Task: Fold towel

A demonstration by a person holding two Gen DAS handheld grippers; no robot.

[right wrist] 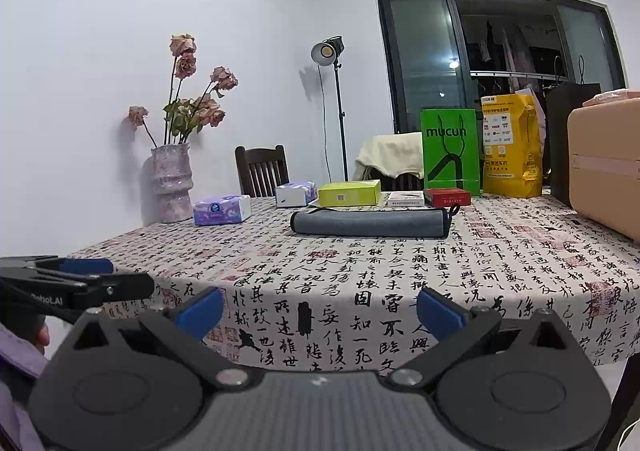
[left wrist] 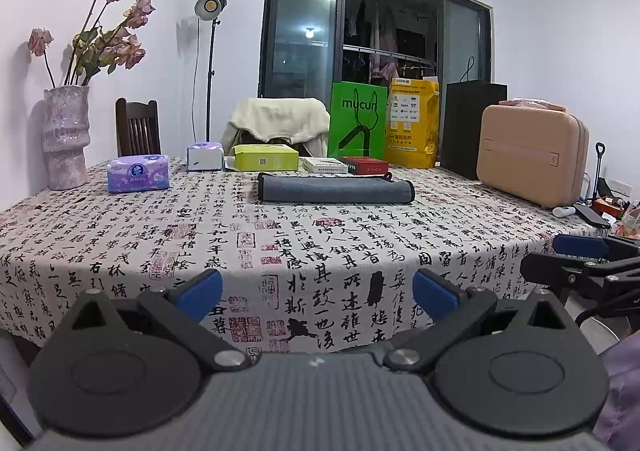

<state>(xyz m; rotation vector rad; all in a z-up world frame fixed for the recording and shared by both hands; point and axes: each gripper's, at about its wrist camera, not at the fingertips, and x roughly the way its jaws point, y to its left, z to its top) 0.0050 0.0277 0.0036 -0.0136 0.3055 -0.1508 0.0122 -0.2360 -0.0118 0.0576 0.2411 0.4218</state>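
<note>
A grey towel (left wrist: 335, 190) with black trim lies folded flat on the far middle of the table; it also shows in the right wrist view (right wrist: 370, 223). My left gripper (left wrist: 318, 293) is open and empty, held off the table's near edge, well short of the towel. My right gripper (right wrist: 320, 309) is open and empty too, also off the near edge. Each gripper shows at the side of the other's view: the right one (left wrist: 580, 255) and the left one (right wrist: 86, 275).
The table wears a calligraphy-print cloth (left wrist: 280, 235). Behind the towel stand tissue packs (left wrist: 138, 173), a yellow-green box (left wrist: 266, 157), small boxes, a green bag (left wrist: 357, 121), a yellow bag and a black bag. A vase (left wrist: 66, 137) stands left, a beige case (left wrist: 532, 155) right.
</note>
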